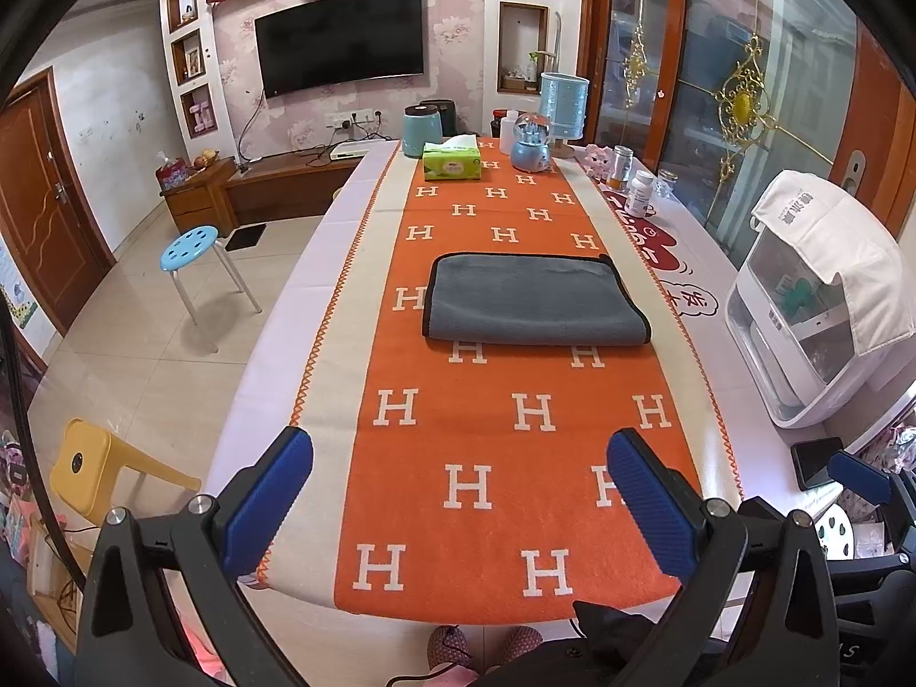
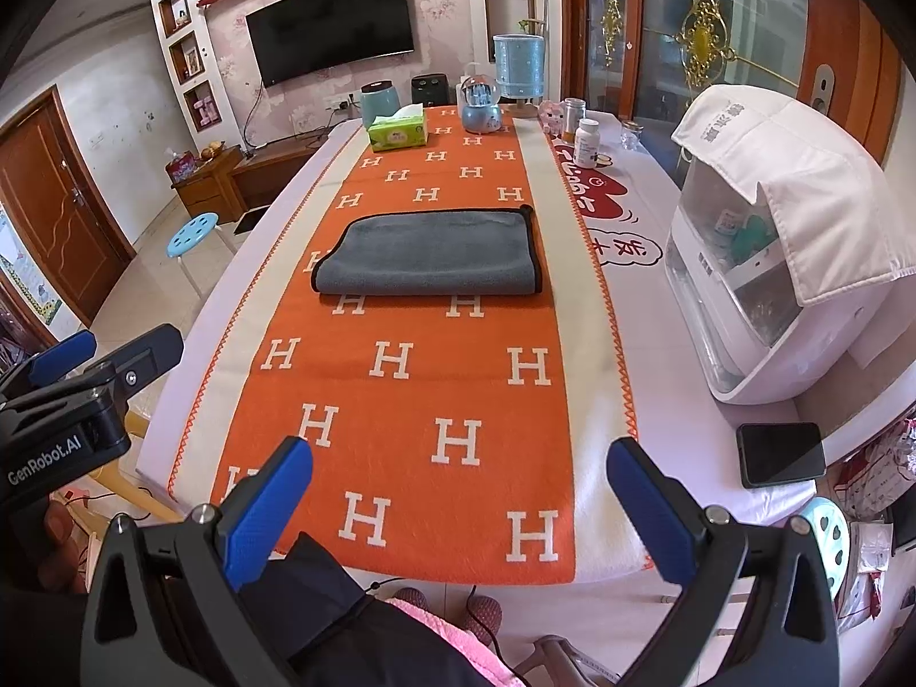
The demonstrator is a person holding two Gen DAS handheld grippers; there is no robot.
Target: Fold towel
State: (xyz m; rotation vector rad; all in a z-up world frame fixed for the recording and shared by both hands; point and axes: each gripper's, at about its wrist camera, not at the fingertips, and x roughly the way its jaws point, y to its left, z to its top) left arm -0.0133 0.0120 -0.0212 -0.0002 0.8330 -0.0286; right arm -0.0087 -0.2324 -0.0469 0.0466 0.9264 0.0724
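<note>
A grey towel (image 1: 535,297), soft and limp, lies mid-runner (image 1: 458,458), well beyond the left gripper (image 1: 458,506) and right gripper (image 2: 458,506), both wide and empty; its black-trimmed corners look the best hold.

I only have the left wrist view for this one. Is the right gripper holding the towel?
Observer: No. The right gripper is open and empty, fingers wide apart over the table's near end. The towel lies folded farther up, untouched.
Reviewer: What's the dark thing cut off at my right edge?
Observer: A phone, flat on the table, screen dark.
</note>
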